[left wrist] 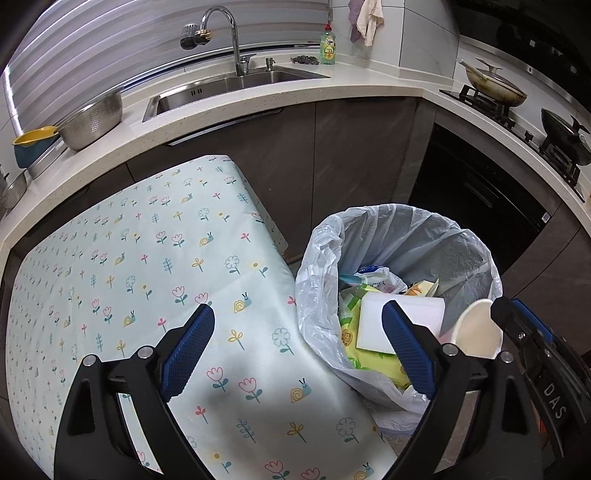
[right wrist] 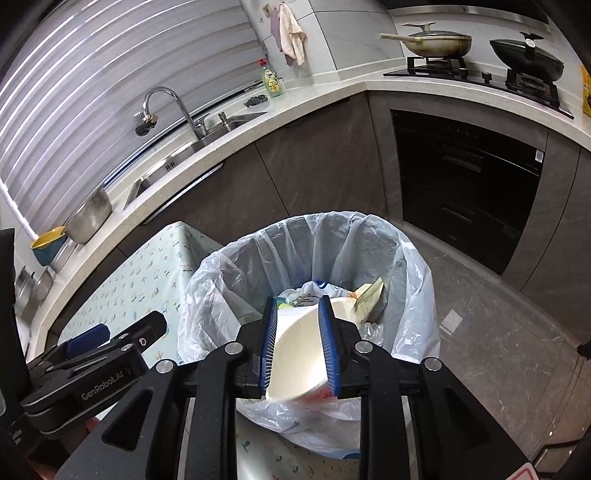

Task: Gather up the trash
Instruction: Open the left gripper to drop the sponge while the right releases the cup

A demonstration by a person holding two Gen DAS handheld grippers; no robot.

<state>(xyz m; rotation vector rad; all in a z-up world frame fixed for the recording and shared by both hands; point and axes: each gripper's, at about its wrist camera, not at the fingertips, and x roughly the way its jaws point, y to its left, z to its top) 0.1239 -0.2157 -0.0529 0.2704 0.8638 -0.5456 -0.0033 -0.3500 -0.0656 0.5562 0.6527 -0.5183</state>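
A bin lined with a clear plastic bag stands beside a table with a flowered cloth. Inside lie yellow wrappers, a white block and other packaging. My right gripper is shut on a squashed white paper cup and holds it over the bin's near rim; the cup also shows in the left wrist view. My left gripper is open and empty, one finger over the cloth, the other over the bin.
A counter runs behind with a sink, tap, steel colander, yellow-blue bowl and soap bottle. Two pans sit on the hob. Dark cabinets and an oven stand behind the bin.
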